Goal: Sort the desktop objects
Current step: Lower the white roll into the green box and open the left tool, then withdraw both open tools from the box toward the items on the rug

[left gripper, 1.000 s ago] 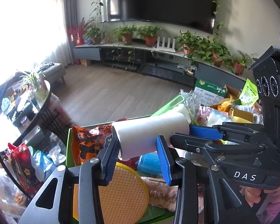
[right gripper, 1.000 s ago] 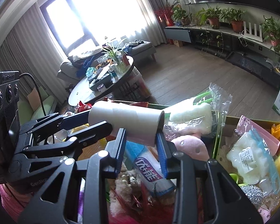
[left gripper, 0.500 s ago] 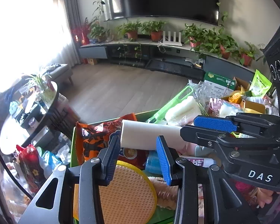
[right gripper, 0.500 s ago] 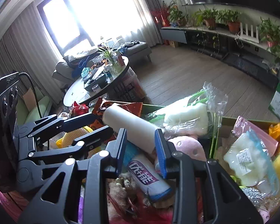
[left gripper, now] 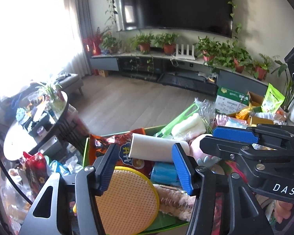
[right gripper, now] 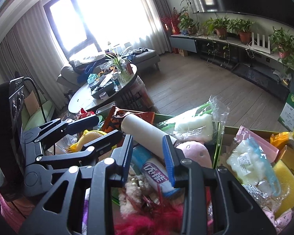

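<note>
A white paper roll (left gripper: 152, 148) lies on an orange snack bag (left gripper: 105, 141) in the green bin (left gripper: 85, 148). My left gripper (left gripper: 144, 157) hangs just short of it, its jaws opening, and its blue pads do not touch the roll. In the right wrist view the roll (right gripper: 143, 133) runs away from my right gripper (right gripper: 147, 143), whose narrow gap presses on nothing. Each gripper shows in the other's view: the right gripper (left gripper: 221, 141) beside the roll, the left gripper (right gripper: 107, 126) to its left.
The bin also holds a honeycomb disc (left gripper: 127, 199), a blue pack (left gripper: 162, 174), a labelled tube (right gripper: 158, 176), a pink plush (right gripper: 194, 152) and a wrapped mop head (right gripper: 194, 125). A cardboard box (right gripper: 264, 132) of bagged items stands right. A round table (right gripper: 84, 99) is beyond.
The roll, held up in my left gripper, has come down onto the pile in the bin. My left jaws have spread and let it go. Both grippers have drawn back slightly.
</note>
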`<action>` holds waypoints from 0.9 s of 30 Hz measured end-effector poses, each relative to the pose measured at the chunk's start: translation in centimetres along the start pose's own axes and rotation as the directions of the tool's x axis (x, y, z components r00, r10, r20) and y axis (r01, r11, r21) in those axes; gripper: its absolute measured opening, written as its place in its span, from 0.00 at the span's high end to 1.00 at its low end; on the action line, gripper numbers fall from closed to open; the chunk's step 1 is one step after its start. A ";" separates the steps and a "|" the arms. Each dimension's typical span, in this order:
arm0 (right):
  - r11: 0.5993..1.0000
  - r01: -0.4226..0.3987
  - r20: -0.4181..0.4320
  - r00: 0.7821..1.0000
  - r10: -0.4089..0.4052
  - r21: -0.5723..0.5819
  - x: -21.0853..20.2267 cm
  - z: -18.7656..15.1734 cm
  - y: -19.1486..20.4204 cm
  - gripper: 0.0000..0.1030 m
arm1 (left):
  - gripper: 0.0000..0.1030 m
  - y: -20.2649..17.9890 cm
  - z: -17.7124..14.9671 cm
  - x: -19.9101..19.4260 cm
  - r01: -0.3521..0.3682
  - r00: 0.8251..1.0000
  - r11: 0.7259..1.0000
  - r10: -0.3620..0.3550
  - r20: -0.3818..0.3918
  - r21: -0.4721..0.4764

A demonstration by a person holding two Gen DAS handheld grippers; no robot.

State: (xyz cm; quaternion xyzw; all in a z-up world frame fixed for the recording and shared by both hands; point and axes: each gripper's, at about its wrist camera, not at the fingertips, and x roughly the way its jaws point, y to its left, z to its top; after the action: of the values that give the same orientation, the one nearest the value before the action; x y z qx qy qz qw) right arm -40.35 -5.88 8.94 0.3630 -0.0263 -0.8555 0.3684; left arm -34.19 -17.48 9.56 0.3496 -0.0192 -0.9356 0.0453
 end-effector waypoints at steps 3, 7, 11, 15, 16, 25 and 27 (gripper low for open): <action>1.000 0.004 0.014 1.000 -0.004 -0.017 -1.2 0.0 0.5 0.69 | 0.43 -0.4 0.0 -1.2 -0.011 1.000 1.000 0.011 0.024 0.012; 0.999 0.007 0.028 1.000 -0.006 -0.034 -2.9 -0.1 1.2 0.69 | 0.43 -0.9 -0.1 -3.0 -0.016 0.999 1.000 0.015 0.049 0.011; 0.998 0.013 0.054 0.998 -0.010 -0.054 -4.8 -0.5 2.0 0.68 | 0.43 -1.6 -0.4 -5.2 -0.015 0.997 1.000 0.014 0.080 0.013; 0.997 0.023 0.078 0.997 -0.017 -0.080 -6.9 -1.2 3.0 0.68 | 0.43 -2.2 -0.7 -7.1 -0.004 0.995 1.000 0.001 0.099 0.023; 0.996 0.024 0.081 0.997 -0.017 -0.083 -7.4 -1.4 3.3 0.68 | 0.43 -2.4 -0.8 -7.6 -0.001 0.995 1.000 -0.002 0.102 0.023; 0.992 0.032 0.105 0.994 -0.018 -0.126 -12.1 -3.3 5.4 0.66 | 0.43 -4.1 -2.0 -12.4 0.029 0.990 0.999 -0.032 0.139 0.021; 0.991 0.034 0.113 0.993 -0.018 -0.133 -13.4 -3.8 5.8 0.65 | 0.43 -4.7 -2.4 -13.5 0.034 0.988 0.999 -0.037 0.148 0.021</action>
State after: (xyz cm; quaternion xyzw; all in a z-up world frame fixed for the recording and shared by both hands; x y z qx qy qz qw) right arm -28.15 -0.52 15.99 0.2893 0.0159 -0.8789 0.3788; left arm -22.83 -11.54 16.22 0.2798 -0.0249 -0.9594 0.0240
